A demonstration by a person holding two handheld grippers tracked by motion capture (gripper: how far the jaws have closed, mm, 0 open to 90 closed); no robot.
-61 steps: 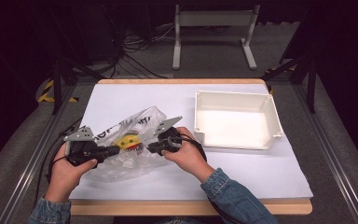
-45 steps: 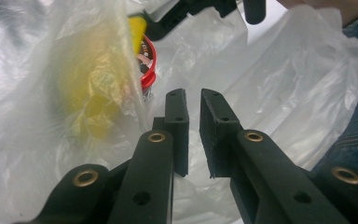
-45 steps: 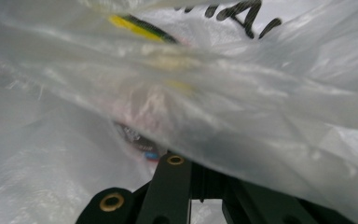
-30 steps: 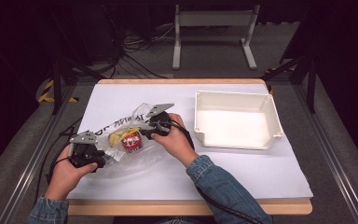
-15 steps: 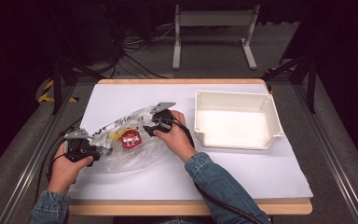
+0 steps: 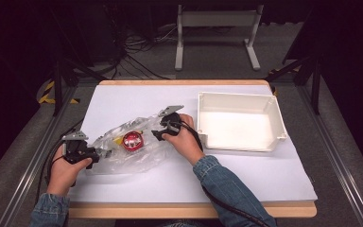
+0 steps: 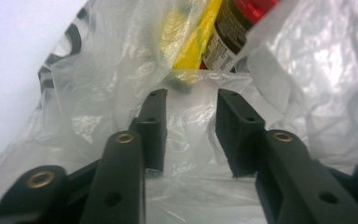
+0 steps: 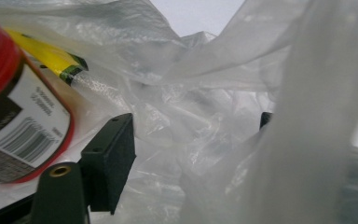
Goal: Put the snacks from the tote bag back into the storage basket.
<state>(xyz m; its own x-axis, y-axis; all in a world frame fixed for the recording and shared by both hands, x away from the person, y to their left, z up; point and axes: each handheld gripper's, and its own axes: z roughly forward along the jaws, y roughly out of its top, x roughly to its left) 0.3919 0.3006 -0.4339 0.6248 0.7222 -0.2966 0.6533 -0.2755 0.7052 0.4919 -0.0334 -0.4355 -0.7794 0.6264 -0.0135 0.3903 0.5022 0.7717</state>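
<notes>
plastic bag (image 6: 123, 149) | between left fingers (image 7: 192, 122) and right fingers (image 8: 121, 154) | both apart, just opening

White-topped table, bag and bin

The table (image 6: 123, 99) carries a white sheet over a wooden top whose edge shows along the near and far sides; on its left half lies a crumpled clear plastic bag (image 6: 144, 153), flat on the sheet, with a red-capped container (image 6: 133, 140) and something yellow inside; on the right half stands an open white bin (image 6: 274, 124), well apart from the bag.
</notes>
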